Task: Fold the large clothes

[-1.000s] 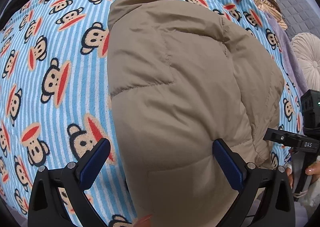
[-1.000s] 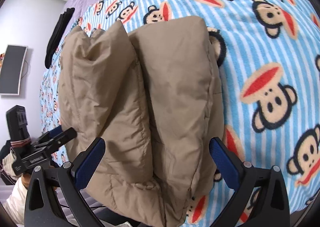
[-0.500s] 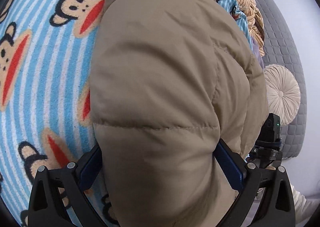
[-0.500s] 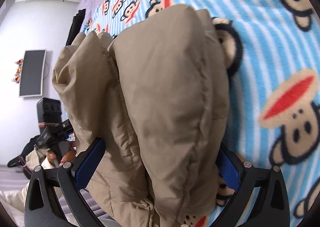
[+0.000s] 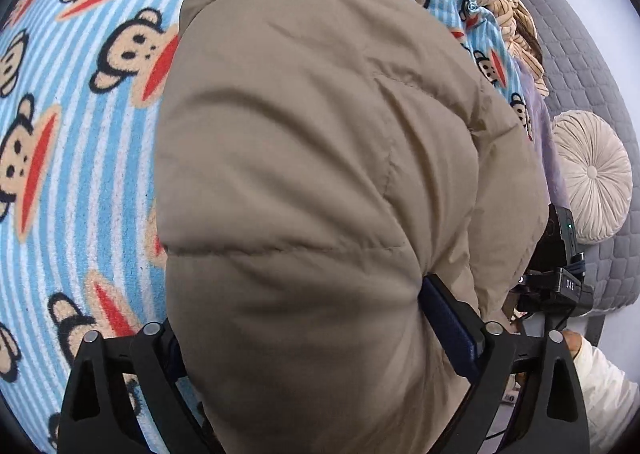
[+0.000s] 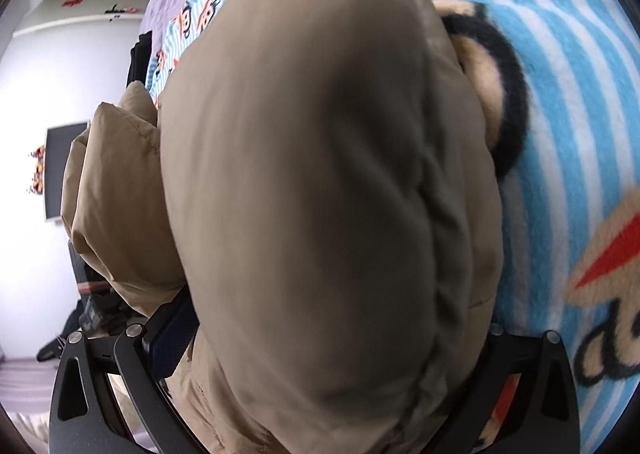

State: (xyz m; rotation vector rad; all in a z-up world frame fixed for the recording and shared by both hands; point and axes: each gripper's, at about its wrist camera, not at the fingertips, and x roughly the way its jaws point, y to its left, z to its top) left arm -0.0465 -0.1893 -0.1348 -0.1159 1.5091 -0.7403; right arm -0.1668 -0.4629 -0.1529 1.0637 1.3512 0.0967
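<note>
Both tongs dropped steeper onto puffer jacket [image 5: 320,174]; left tongs [image 5: 308,338] closing, squeezing jacket; right tongs [image 6: 340,338] astride it, grip unclear.

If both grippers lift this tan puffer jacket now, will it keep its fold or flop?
The tan puffer jacket looks puffy and soft, so it will probably sag and spring open. Its smooth shell may slip. It bulges past the left gripper, likely light for its bulk.
</note>
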